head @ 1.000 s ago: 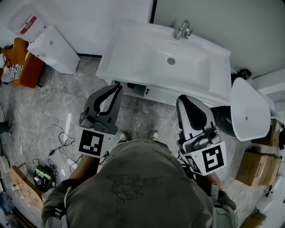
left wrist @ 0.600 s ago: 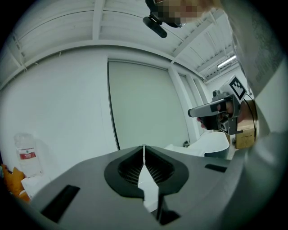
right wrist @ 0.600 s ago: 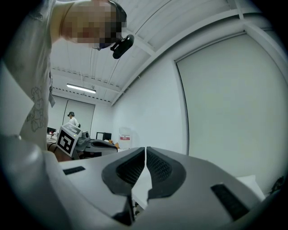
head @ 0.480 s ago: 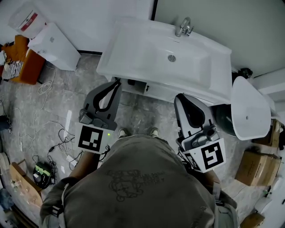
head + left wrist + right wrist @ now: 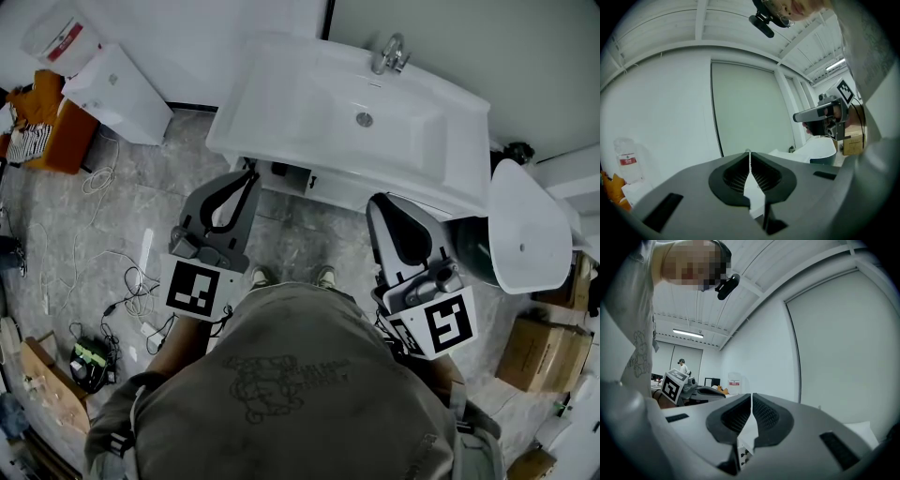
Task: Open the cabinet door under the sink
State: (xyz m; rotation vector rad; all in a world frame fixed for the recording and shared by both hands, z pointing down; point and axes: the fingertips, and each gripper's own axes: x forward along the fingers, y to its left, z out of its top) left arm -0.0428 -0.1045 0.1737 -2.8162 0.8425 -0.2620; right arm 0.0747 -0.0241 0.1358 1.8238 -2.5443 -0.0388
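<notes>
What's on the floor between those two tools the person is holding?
Only grey floor and the toes of the person's shoes, seen in the head view between the left tool and the right tool.

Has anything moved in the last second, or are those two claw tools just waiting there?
Nothing has visibly changed. The left gripper and right gripper remain in front of the cabinet under the sink, jaws together and empty; neither has taken hold of anything.

White cabinet door, only its top edge showing under the white sink.
</notes>
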